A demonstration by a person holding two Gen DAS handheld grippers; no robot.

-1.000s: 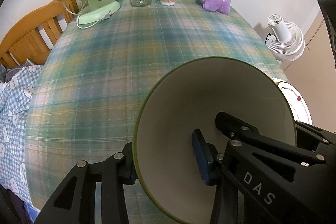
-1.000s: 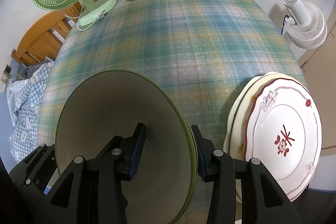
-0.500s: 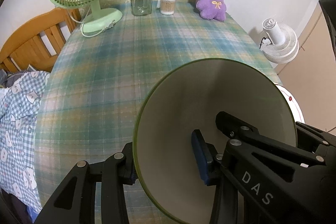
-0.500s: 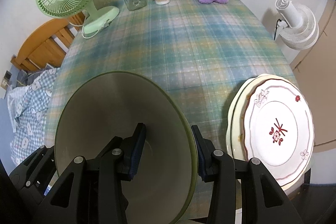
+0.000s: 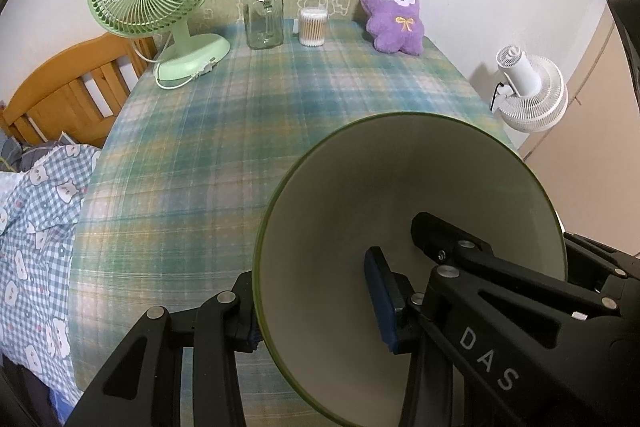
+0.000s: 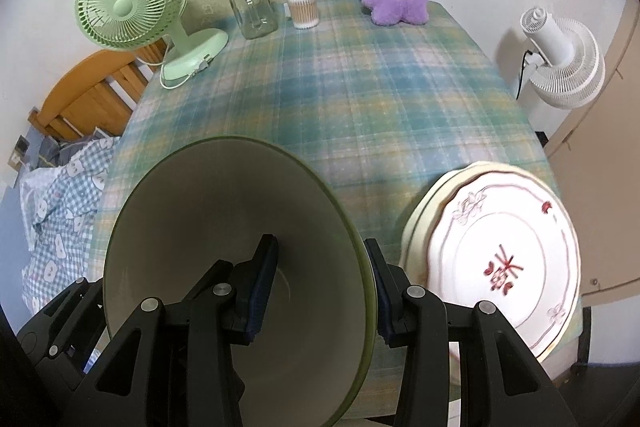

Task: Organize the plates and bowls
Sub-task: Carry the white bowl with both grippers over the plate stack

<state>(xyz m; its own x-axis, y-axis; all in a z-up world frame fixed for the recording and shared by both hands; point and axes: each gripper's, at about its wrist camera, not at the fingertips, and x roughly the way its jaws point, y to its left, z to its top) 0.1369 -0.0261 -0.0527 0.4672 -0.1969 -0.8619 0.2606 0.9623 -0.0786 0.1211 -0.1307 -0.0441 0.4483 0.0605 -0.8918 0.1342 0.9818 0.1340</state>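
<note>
Both tongs clamped on one green-rimmed bowl, smooth, round, glazed cream inside: left gripper pinching its left wall, right gripper its right wall. Mouth tipped toward cameras. Scalloped plates stacked just right of right tongs.

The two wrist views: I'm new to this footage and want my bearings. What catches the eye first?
A big green-rimmed bowl fills the foreground, its rim clamped on opposite sides by the left gripper and the right gripper. At the table's near right corner lies a stack of plates, the top one with red trim. Along the far edge stand a green fan, a jar and a purple plush.
</note>
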